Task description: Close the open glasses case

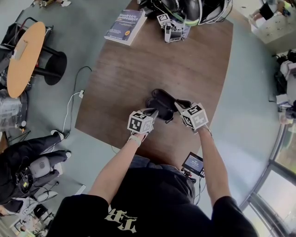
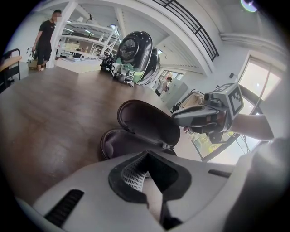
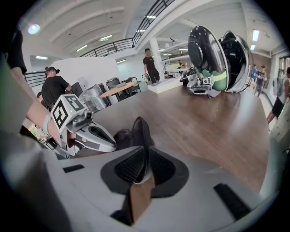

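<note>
A black glasses case (image 1: 162,104) lies open in the middle of the brown wooden table (image 1: 185,60), lid raised. In the left gripper view its lid (image 2: 147,122) stands up over the hollow base (image 2: 120,145). My left gripper (image 1: 151,112) is shut, its tip (image 2: 146,154) at the base's near edge. My right gripper (image 1: 178,106) is also shut, and its tip (image 2: 176,118) rests against the lid's right rim. From the right gripper view the case (image 3: 136,131) shows edge-on just beyond the shut jaws (image 3: 145,152), with the left gripper (image 3: 106,145) beside it.
A blue book (image 1: 126,25) lies at the table's far left corner. A spare gripper (image 1: 173,30) and a black helmet-like shell (image 1: 194,9) sit at the far edge. A round orange side table (image 1: 25,51) stands to the left. People stand in the background (image 2: 45,38).
</note>
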{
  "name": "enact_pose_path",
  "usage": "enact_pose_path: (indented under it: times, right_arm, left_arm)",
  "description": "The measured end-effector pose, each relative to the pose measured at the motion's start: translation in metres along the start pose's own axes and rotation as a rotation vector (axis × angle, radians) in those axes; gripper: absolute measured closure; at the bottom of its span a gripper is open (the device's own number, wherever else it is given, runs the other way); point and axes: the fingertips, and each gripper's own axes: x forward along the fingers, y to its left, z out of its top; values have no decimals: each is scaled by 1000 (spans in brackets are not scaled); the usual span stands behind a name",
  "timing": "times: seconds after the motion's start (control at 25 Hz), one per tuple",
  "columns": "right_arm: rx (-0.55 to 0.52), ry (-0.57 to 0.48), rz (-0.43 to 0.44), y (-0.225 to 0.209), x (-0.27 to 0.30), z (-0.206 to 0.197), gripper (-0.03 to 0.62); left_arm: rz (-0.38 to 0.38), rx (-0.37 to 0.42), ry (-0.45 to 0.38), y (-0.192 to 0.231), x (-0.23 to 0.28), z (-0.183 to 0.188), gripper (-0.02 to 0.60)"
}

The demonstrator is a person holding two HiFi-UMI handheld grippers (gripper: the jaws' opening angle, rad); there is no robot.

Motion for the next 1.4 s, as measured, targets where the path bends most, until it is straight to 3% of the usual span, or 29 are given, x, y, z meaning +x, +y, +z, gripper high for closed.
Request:
enact_pose_path:
  times: [0.76, 1.12, 1.4]
  right_arm:
    - [11, -24, 115, 49, -15, 1, 579]
    - [-32, 40, 169, 79, -3, -15, 605]
    - [-35, 82, 200, 98, 9, -31, 605]
  left_arm:
    - [-33, -14, -32, 0, 1, 1, 577]
    - [-3, 44, -47, 6, -10, 0, 577]
    - [6, 38, -39, 11, -21, -10, 577]
